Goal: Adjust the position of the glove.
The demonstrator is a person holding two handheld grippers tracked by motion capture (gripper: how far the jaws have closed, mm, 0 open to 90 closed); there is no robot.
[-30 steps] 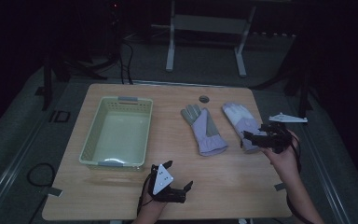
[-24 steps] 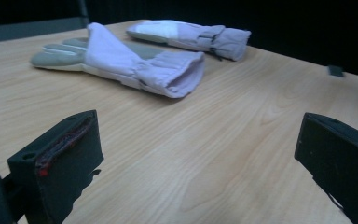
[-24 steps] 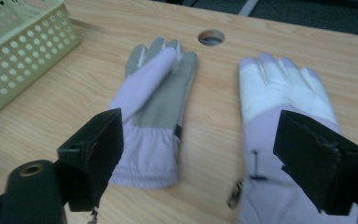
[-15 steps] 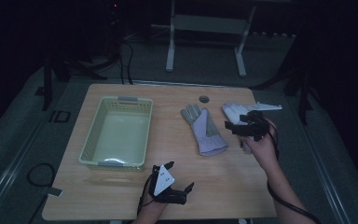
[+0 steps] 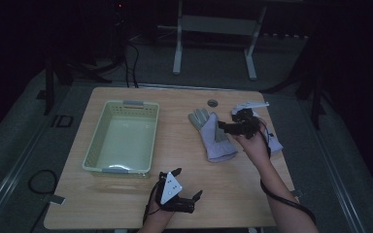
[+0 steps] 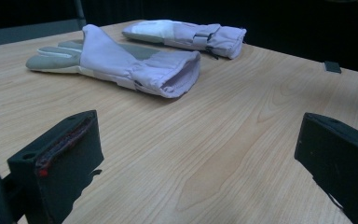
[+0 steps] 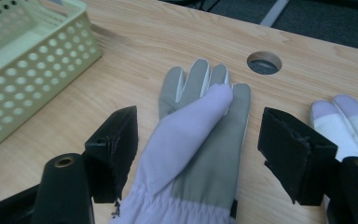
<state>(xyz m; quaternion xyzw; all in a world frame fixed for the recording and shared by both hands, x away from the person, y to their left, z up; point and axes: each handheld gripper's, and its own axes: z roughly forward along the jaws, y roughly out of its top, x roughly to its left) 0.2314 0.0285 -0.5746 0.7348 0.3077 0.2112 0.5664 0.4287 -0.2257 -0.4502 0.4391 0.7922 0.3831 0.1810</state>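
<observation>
Two lilac gloves lie flat; right gripper [image 7: 198, 154], jaws apart but closing, straddles the near glove [image 7: 200, 135], likely for basket [image 5: 121, 138] transfer.

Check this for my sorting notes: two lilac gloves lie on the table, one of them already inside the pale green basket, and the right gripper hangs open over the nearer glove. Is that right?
Not quite. Neither glove is in the basket; the high view shows both on the wood to its right. The right gripper does hang open over the nearer glove, its jaws having just been closing, with the other glove beside it.
</observation>
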